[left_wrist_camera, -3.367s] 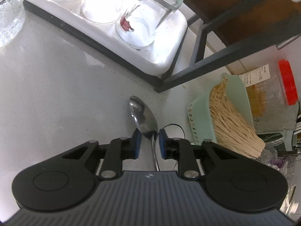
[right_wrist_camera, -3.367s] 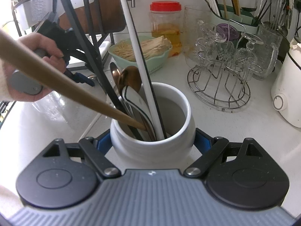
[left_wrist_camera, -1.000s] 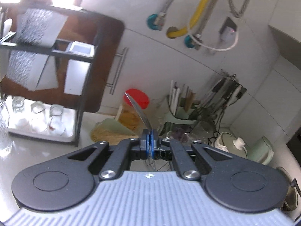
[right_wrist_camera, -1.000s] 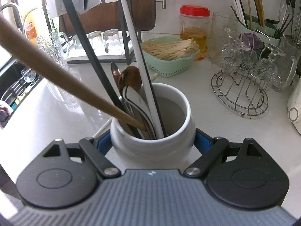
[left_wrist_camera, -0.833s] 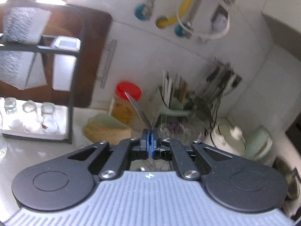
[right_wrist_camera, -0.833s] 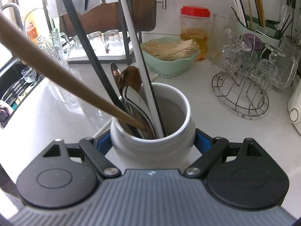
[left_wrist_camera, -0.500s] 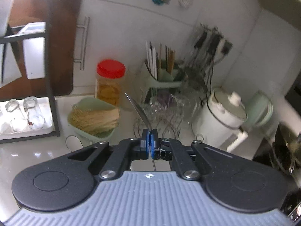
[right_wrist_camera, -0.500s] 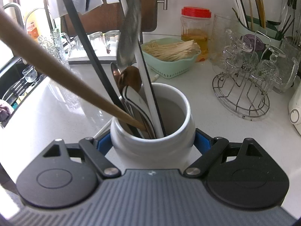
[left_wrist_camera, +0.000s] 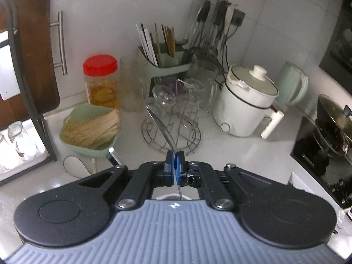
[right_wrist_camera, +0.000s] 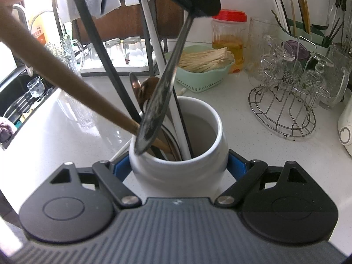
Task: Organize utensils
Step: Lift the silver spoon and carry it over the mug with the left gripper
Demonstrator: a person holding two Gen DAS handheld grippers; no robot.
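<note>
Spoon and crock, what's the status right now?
Left hand-held gripper shut on steel spoon. Right hand-held gripper clamps white crock. Spoon bowl down at crock's rim, not dropped in. Wooden handle and other utensils crowd that side.

The spoon (right_wrist_camera: 154, 112) was polished, mirror-like metal. The crock (right_wrist_camera: 176, 176) looked like glossy white ceramic. One long handle (right_wrist_camera: 66, 81) inside it was matt wood. The worktop (right_wrist_camera: 231, 110) was smooth, speckled and shiny, perhaps stone.

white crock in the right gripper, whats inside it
The white crock holds a wooden handle, black and white handles, and copper spoons. The metal spoon hides some; the crock's bottom is unseen.
</note>
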